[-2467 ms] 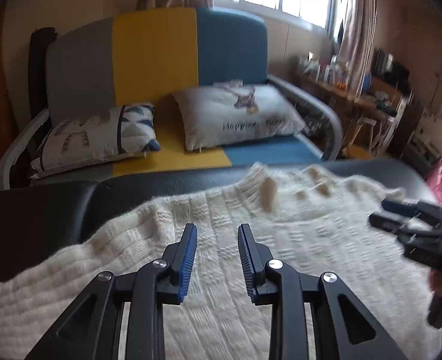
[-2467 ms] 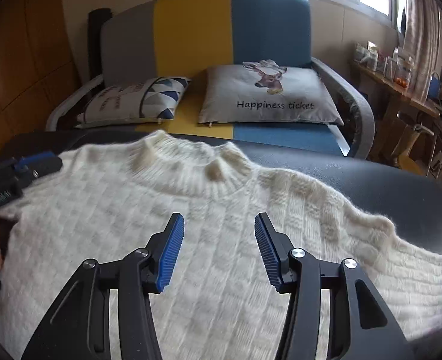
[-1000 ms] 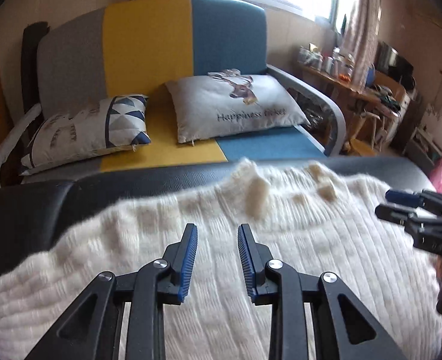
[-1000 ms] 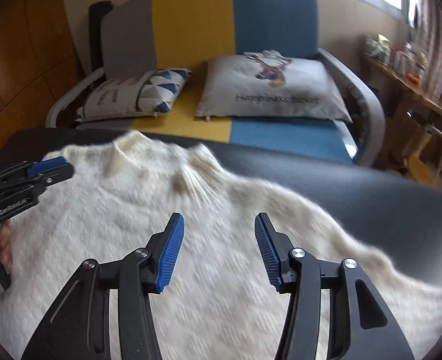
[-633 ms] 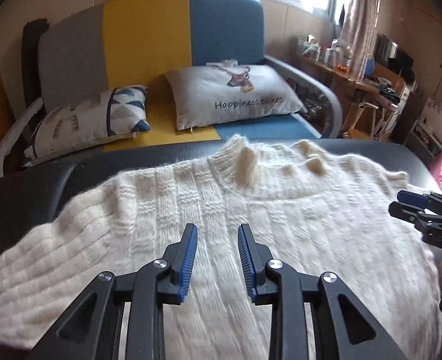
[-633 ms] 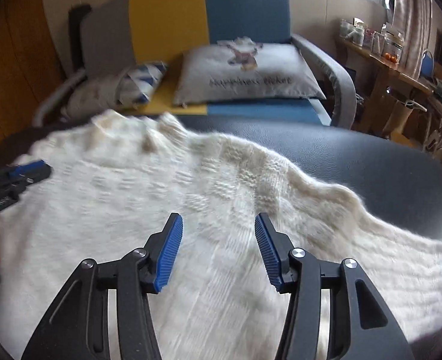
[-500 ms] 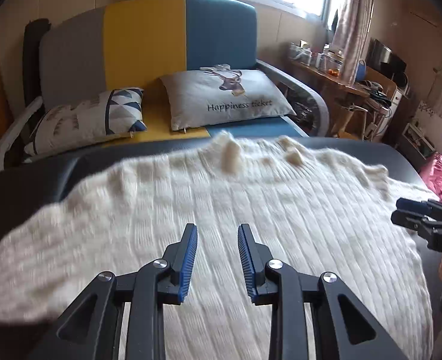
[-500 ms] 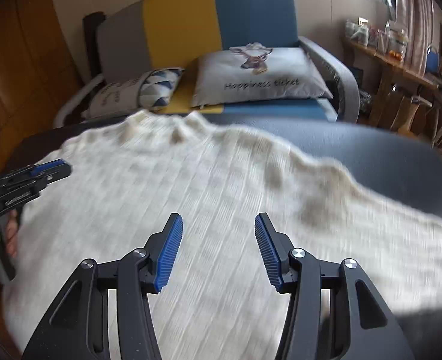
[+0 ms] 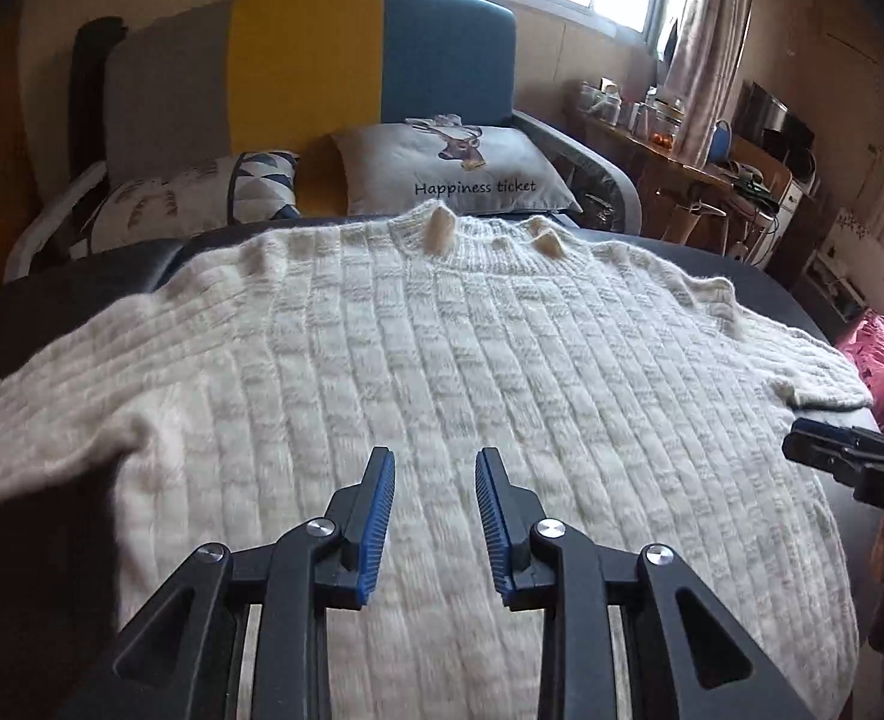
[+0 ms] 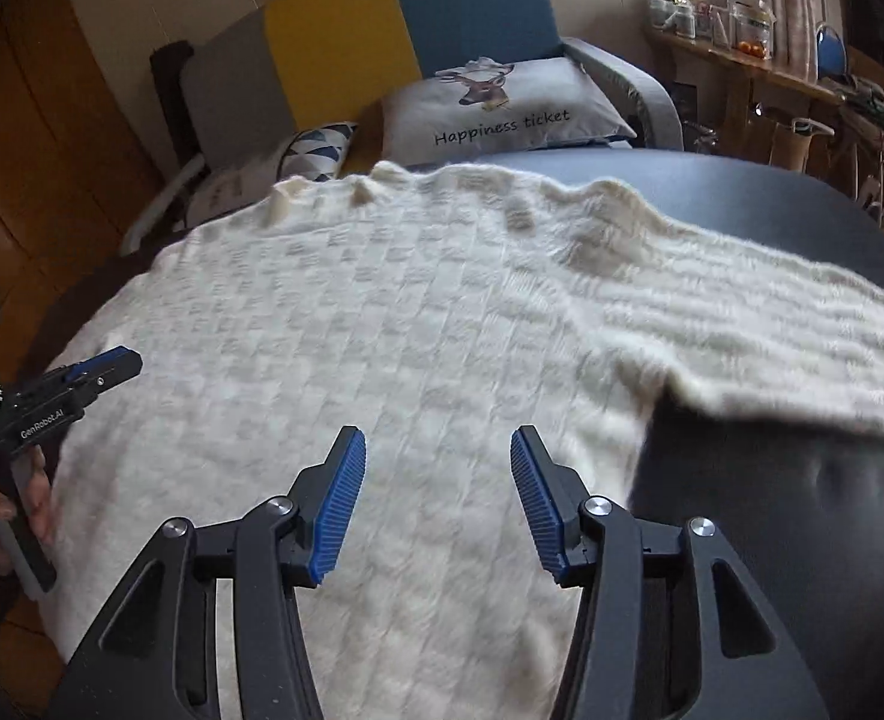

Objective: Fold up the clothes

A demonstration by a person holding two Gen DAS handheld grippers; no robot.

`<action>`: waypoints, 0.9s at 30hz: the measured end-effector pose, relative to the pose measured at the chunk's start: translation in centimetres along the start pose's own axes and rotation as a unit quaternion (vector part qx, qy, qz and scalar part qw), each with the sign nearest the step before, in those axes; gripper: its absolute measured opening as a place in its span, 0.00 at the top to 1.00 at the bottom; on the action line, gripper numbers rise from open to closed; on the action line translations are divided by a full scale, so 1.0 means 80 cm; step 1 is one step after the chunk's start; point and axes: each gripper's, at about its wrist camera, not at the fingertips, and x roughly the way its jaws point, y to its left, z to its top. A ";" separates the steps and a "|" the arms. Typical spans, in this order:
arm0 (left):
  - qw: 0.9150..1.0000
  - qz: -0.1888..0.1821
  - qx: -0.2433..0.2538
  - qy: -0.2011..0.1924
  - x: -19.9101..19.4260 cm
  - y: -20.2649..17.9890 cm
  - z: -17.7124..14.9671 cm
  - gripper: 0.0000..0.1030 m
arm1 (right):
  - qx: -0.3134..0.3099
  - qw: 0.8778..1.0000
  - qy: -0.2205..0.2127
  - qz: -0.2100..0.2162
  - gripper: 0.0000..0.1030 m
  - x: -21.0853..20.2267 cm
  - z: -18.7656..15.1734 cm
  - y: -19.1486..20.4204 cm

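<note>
Hovering over flat sweater [image 9: 442,360] on surface [image 10: 772,480] | left gripper [image 9: 434,516] part open, empty | right gripper [image 10: 437,498] wider, empty | no fold yet | next: grab a sleeve [image 10: 772,324]

The grey cushion [image 9: 454,171] with the deer print, upper middle of the left wrist view, reads "Happiness ticket" in dark script below the deer; the same words show on it at the upper middle of the right wrist view. At the left edge of that view, the left gripper [image 10: 90,375] carries "GenRobot.AI" in white on its black body
</note>
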 end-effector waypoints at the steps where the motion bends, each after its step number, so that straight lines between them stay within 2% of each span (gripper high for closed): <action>1: 1.000 0.007 0.002 0.017 0.008 -0.001 -0.008 0.73 | 0.001 1.000 0.009 -0.001 0.47 0.005 -0.011 0.004; 2: 0.999 0.015 0.004 0.036 0.018 -0.002 -0.017 0.73 | 0.001 1.000 0.019 -0.004 0.47 0.013 -0.021 0.005; 4: 0.999 0.029 0.020 0.023 0.014 -0.010 -0.024 0.73 | 0.005 1.000 0.017 -0.003 0.47 0.014 -0.029 0.004; 7: 1.000 0.015 -0.003 0.021 0.002 -0.011 -0.022 0.73 | 0.021 1.000 0.001 0.008 0.47 0.003 -0.035 -0.001; 10: 1.000 0.010 -0.027 0.013 -0.011 -0.010 -0.025 0.73 | 0.062 0.997 -0.032 0.044 0.47 -0.031 -0.036 -0.024; 13: 0.999 0.020 -0.032 0.028 -0.010 -0.007 -0.038 0.73 | 0.119 0.988 -0.070 0.068 0.47 -0.065 -0.045 -0.069; 16: 0.999 0.029 -0.023 0.016 -0.012 -0.008 -0.049 0.73 | 0.207 0.970 -0.101 0.079 0.47 -0.094 -0.057 -0.137; 20: 0.999 0.039 -0.013 0.016 -0.014 -0.016 -0.050 0.73 | 0.320 0.933 -0.154 0.063 0.47 -0.131 -0.079 -0.228; 22: 0.999 0.041 -0.014 0.020 -0.015 -0.018 -0.049 0.73 | 0.352 0.918 -0.178 0.042 0.47 -0.152 -0.089 -0.265; 27: 0.998 0.054 -0.011 0.024 -0.010 -0.024 -0.047 0.73 | 0.404 0.891 -0.208 -0.001 0.47 -0.177 -0.096 -0.339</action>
